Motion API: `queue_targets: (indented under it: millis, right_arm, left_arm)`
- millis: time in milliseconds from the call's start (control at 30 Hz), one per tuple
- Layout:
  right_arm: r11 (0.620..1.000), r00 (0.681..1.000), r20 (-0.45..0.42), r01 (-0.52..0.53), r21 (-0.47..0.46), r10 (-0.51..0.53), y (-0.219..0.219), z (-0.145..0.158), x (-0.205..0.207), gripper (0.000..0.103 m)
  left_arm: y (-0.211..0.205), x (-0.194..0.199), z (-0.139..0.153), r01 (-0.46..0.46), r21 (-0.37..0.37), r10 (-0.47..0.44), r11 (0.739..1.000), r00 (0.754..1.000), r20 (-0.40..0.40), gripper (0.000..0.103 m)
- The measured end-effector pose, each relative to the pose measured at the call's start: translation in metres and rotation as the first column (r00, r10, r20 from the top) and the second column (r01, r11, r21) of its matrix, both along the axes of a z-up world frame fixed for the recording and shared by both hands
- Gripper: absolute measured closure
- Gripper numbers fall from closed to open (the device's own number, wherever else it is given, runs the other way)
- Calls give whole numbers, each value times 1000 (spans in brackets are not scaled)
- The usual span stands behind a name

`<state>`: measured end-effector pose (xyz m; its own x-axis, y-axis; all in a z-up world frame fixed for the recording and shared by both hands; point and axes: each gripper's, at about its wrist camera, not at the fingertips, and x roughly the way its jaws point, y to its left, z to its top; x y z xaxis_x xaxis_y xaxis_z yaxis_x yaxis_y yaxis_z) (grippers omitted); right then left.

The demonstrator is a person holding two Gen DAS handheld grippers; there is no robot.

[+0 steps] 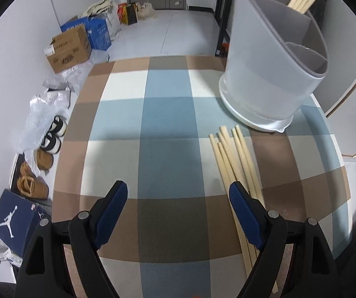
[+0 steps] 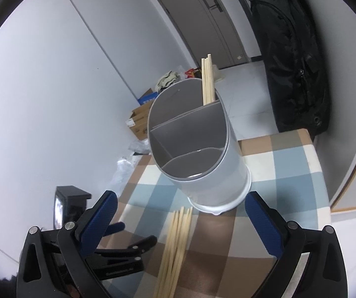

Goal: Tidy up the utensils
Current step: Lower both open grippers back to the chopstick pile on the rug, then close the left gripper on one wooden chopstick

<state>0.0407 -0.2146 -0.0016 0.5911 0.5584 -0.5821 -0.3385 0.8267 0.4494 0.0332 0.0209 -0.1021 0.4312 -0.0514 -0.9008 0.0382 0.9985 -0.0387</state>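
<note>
Loose chopsticks (image 1: 230, 164) flat on checked tabletop (image 1: 163, 124), lower right of frame, long axis running toward holder (image 1: 272, 74). Left hand-held gripper (image 1: 178, 196) apart, empty, right finger beside bundle. Right hand-held gripper (image 2: 180, 208) wide apart, empty, bundle between its fingers, probably nearer.

Near ends of loose chopsticks (image 1: 237, 171) hidden under a gripper finger (image 1: 246, 217) and cut by the bottom edge. Lower parts of standing chopsticks (image 2: 208, 82) hidden inside the holder (image 2: 202, 149). Box (image 1: 70, 48) print too small to read.
</note>
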Motion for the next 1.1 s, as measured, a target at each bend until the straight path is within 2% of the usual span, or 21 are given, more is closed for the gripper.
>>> queue_targets:
  millis: [133,200,300,467,700,900,1000,1100]
  right_arm:
    - [1000,1000,-4,-6,15,6,-2,2,1,0]
    - [1000,1000,1,-3,5,3,-1,3,0,0]
    - [1000,1000,14,1,-31,0,1,5,-3,0]
    - [997,998,55,-6,-75,11,2,11,-10,0]
    - [996,998,58,-6,-87,11,-2,11,-13,0]
    - [997,998,59,1,-78,4,-6,13,-13,0]
    - [997,998,57,-4,-71,8,-8,13,-14,0]
    - [997,999,50,-1,-76,5,-9,13,-13,0]
  left_arm:
    - [-6,2,-6,14,22,-14,1000,1000,-28,22]
    - [-11,2,-8,16,58,-14,998,999,-29,22]
    - [-17,4,-10,26,73,-24,997,999,-35,22]
    - [-17,6,-10,11,67,-8,998,999,-38,22]
    - [-13,14,-15,-20,32,23,999,996,-81,22]
    - [-16,22,-17,-34,33,37,999,996,-80,22]
    - [-19,24,-16,-21,32,24,999,997,-72,26]
    - [-19,25,-15,-9,28,11,1000,998,-57,39]
